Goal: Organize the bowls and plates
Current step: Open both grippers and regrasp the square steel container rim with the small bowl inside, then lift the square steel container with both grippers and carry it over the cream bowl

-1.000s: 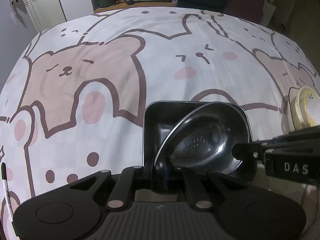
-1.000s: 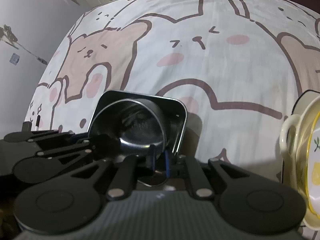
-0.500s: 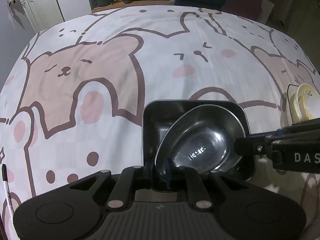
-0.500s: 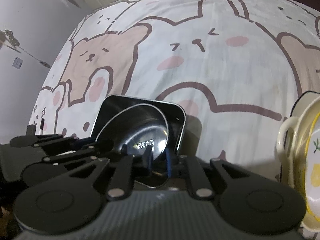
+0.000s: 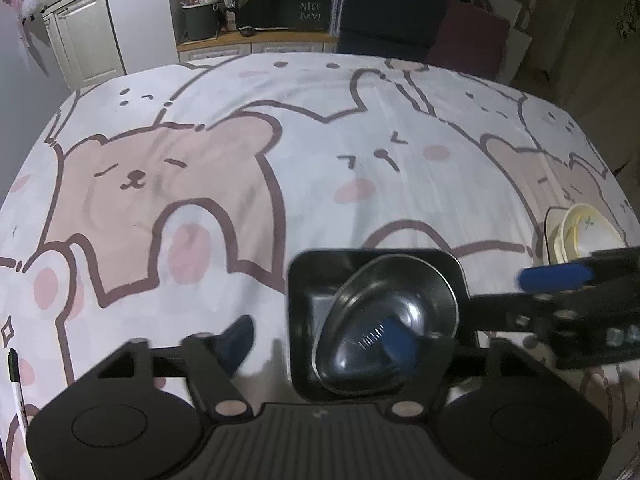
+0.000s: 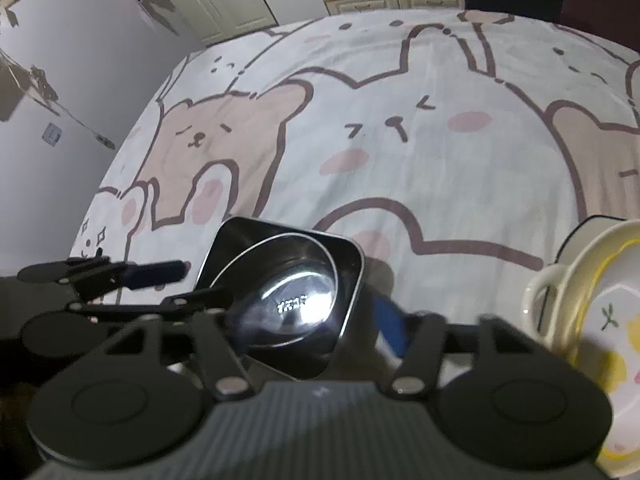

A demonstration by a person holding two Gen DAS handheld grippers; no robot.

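Claws had both just sprung open: left claw [image 5: 320,340] and right claw [image 6: 312,320] gripped nothing. Steel bowl [image 5: 386,326] sat tilted inside the black square dish [image 5: 304,280] on the cartoon-print counter [image 5: 320,140], cream dishes [image 6: 592,300] stacked nearby.

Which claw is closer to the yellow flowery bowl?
Right. The right claw sits just beside the yellow flowery bowl; the left claw is on the far side of the shiny metal bowl. Both just opened, holding nothing.
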